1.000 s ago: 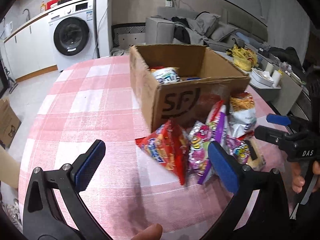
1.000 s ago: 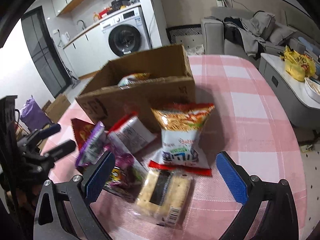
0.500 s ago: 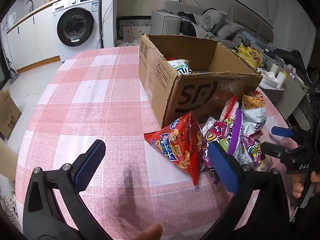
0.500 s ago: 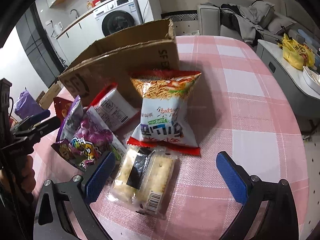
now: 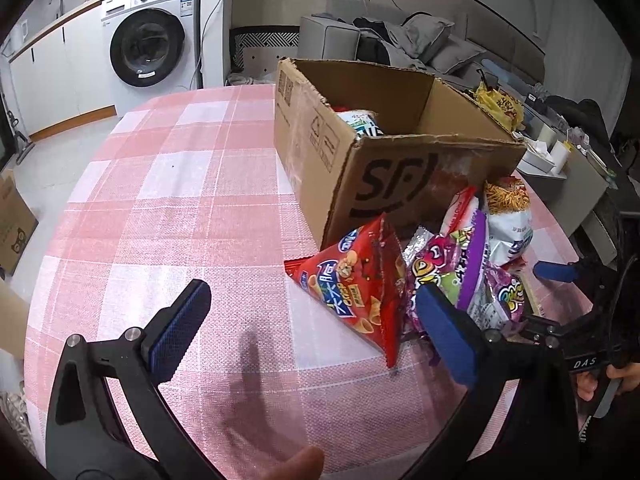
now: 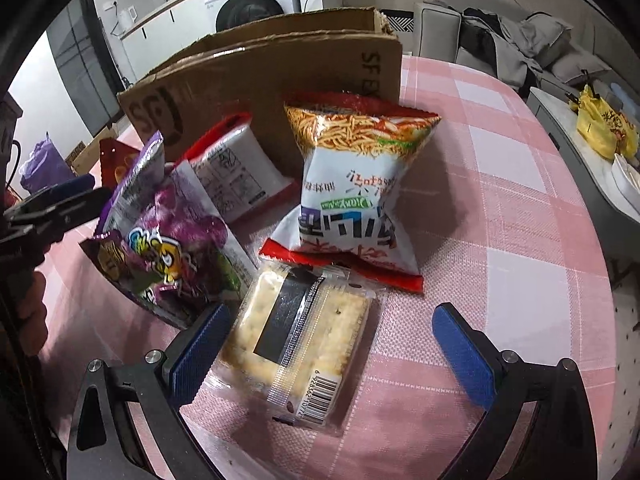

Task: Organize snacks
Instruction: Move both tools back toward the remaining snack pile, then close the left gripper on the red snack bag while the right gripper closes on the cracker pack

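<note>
An open cardboard box (image 5: 400,176) marked SF stands on the pink checked table (image 5: 180,208), with a snack bag (image 5: 362,122) inside. Several snack bags lie in front of it: a red chip bag (image 5: 356,284), purple candy bags (image 6: 172,252), a white-and-red pack (image 6: 232,172), a noodle snack bag (image 6: 352,192) and a clear cracker pack (image 6: 300,344). My left gripper (image 5: 312,320) is open, low over the table, just short of the red bag. My right gripper (image 6: 332,344) is open, its fingers either side of the cracker pack.
The box also shows in the right wrist view (image 6: 272,80). A washing machine (image 5: 154,36) and counter stand behind the table, a grey sofa (image 5: 400,44) at the back, and a side table with a yellow bag (image 6: 604,128) on the right.
Both grippers have moved closer to the snack pile. The right gripper has come down around the cracker pack. Both jaws stay open.
</note>
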